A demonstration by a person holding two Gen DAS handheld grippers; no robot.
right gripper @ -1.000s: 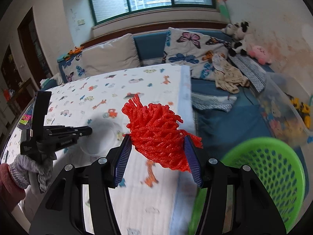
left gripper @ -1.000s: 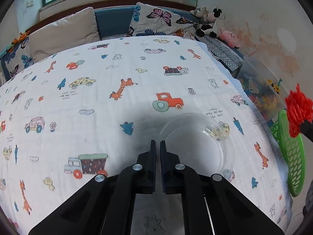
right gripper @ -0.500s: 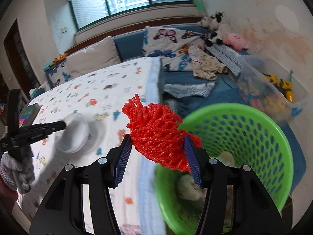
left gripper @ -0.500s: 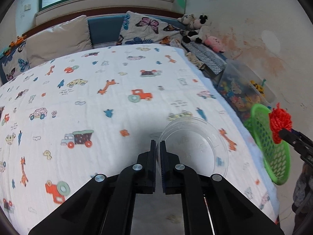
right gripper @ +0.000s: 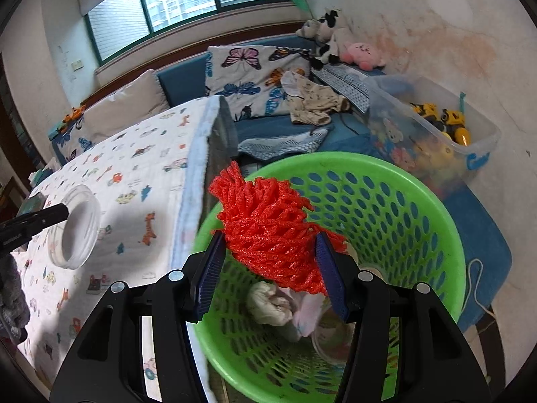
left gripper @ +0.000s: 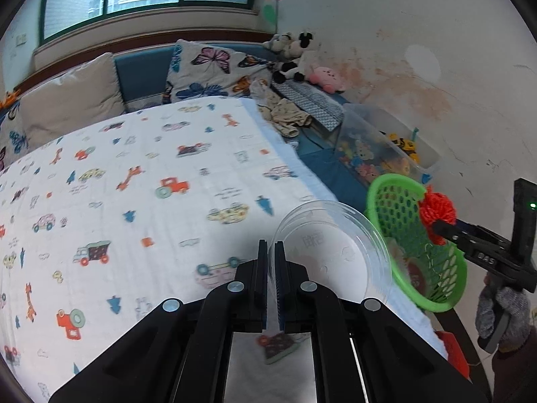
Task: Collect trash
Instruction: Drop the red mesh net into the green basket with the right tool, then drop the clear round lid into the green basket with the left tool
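My right gripper [right gripper: 268, 245] is shut on a red foam net [right gripper: 268, 225] and holds it over the green perforated basket [right gripper: 416, 201]. The basket holds crumpled white tissue [right gripper: 268, 302] and other trash. My left gripper [left gripper: 272, 248] is shut on the rim of a clear plastic lid [left gripper: 332, 252], held above the table's right edge. In the left wrist view the basket [left gripper: 396, 194] stands just right of the lid, with the right gripper [left gripper: 436, 226] and the red net [left gripper: 436, 206] over it. The lid also shows in the right wrist view [right gripper: 75, 231].
A table with a white cartoon-print cloth [left gripper: 134, 184] fills the left. Behind are a blue bench with butterfly pillows [left gripper: 214, 70], plush toys [left gripper: 295, 53], loose clothes [left gripper: 285, 117] and a clear toy bin [right gripper: 436, 124] next to the basket.
My right gripper carried the red net from over the table edge to above the basket. My left gripper moved the clear lid right, toward the table edge and basket.
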